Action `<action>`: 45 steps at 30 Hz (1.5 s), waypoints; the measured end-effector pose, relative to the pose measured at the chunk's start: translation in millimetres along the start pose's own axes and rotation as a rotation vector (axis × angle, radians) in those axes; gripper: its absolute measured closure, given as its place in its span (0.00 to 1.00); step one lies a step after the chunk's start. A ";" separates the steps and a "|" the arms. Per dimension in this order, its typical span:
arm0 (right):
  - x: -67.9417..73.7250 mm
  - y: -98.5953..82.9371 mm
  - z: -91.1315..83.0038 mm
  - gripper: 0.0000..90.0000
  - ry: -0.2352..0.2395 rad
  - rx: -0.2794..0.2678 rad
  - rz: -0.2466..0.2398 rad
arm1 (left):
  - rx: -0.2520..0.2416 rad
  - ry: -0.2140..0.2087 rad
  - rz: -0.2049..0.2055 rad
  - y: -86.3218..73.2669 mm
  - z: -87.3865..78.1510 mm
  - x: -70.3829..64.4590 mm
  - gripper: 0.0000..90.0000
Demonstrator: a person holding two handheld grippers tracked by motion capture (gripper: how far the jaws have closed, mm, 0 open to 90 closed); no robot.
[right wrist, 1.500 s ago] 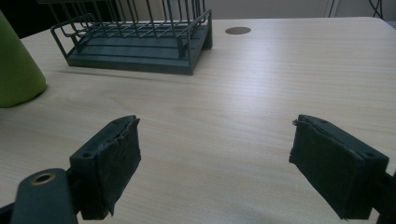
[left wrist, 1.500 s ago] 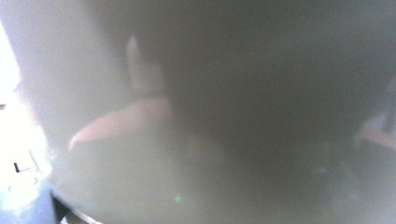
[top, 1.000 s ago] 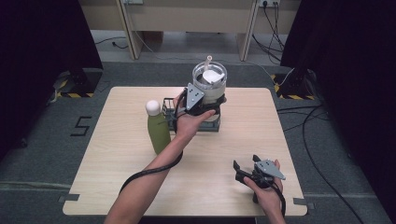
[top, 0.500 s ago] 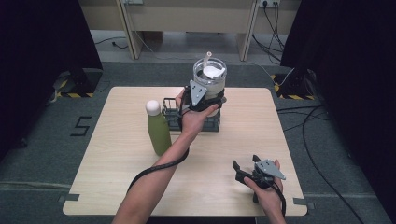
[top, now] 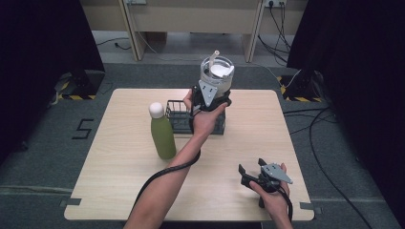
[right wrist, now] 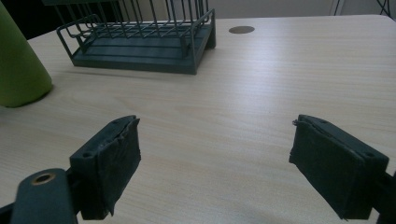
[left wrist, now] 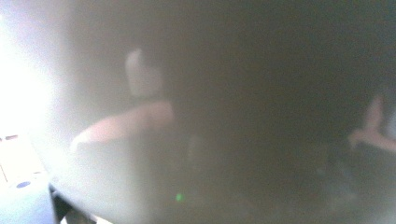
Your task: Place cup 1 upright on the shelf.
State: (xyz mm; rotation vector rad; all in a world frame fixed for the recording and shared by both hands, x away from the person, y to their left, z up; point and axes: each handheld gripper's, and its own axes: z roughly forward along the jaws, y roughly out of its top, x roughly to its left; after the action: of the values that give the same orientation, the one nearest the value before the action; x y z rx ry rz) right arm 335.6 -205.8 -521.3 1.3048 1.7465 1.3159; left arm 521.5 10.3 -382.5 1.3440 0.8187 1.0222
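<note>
- Cup (top: pixel 217 71), clear with lid and straw, is pinched by left gripper (top: pixel 210 98) at 12 o'clock, over rack (top: pixel 179 117).
- Judged rigid, slippery; body grip advised.
- Right gripper (right wrist: pixel 215 158) is held spread, idle.

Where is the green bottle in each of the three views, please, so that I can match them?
High view: the green bottle stands left of centre, just left of the wire rack.
Right gripper view: at the left edge, cut off.
Left gripper view: the held cup blurs all; cannot tell.
Shared landmark: the wire rack, right of the bottle.
</note>
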 end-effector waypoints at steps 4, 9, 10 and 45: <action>0.8 -0.2 -0.4 0.17 0.002 0.001 0.000 | -0.011 0.005 0.004 0.3 2.8 -1.9 0.10; 1.5 -0.5 -0.8 0.17 0.006 0.002 0.003 | -0.012 0.020 -0.003 -0.7 6.8 -0.6 0.10; 1.3 -0.5 -0.8 0.17 0.008 0.003 0.004 | -0.013 0.026 -0.010 -1.1 8.1 -0.4 0.10; 1.2 -0.4 -0.9 0.17 0.011 0.003 0.003 | 0.056 0.037 0.006 -30.1 15.1 -10.0 0.10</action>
State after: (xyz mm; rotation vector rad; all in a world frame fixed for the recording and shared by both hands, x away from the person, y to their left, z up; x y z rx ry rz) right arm 334.2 -205.1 -521.3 1.3042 1.7557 1.3248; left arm 535.2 -3.0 -412.0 1.3790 0.8775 1.0382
